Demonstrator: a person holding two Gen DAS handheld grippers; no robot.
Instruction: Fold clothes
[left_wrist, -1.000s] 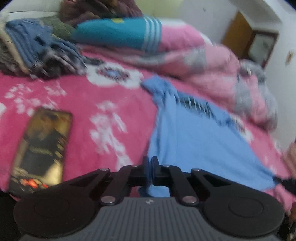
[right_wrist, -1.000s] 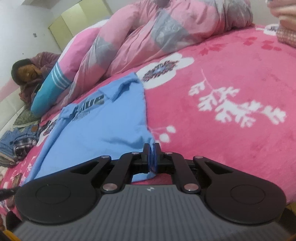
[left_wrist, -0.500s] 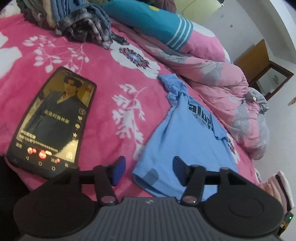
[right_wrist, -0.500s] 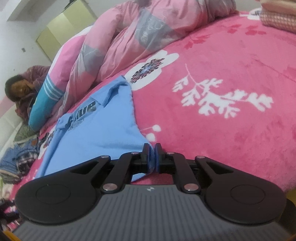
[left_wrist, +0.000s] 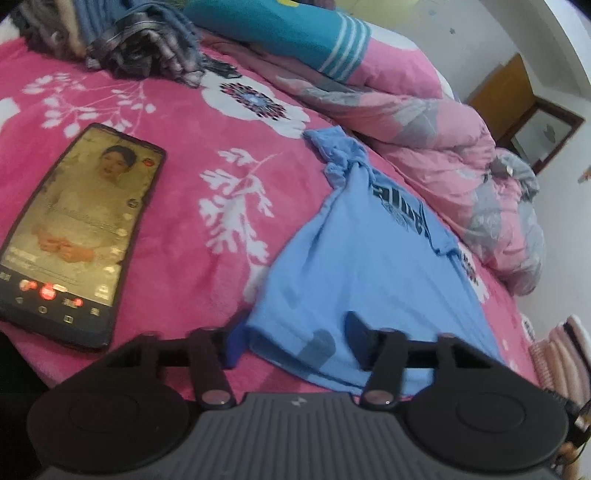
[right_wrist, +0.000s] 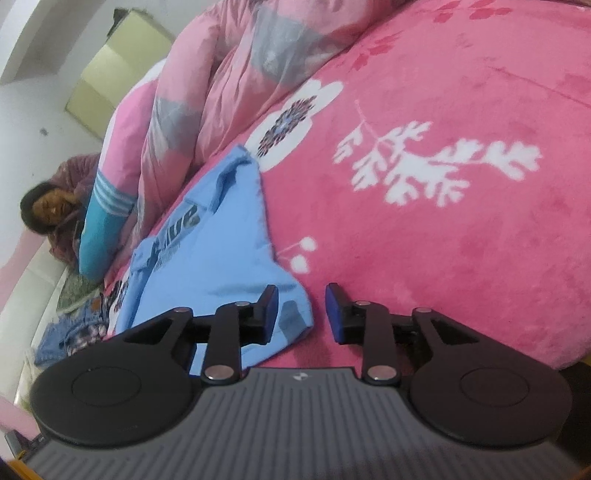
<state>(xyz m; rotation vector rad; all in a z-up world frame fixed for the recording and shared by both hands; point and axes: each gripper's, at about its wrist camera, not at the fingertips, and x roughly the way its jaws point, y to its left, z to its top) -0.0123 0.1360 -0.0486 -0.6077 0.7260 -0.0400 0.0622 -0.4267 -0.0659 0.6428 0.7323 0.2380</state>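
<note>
Blue T-shirt (left_wrist: 373, 273) lay spread on the pink floral blanket (left_wrist: 192, 192), its hem corners just ahead of our fingertips, print up and one sleeve bunched at the far end; we judged it laid out flat with no fold showing. Left gripper (left_wrist: 295, 332) and right gripper (right_wrist: 301, 308) both sat low at the hem, jaws parted, grasping nothing.

Blue shirt (left_wrist: 369, 280): near hem behind gripper body; print partly folded under, perhaps "blue". Phone (left_wrist: 70, 236) text blurred.
</note>
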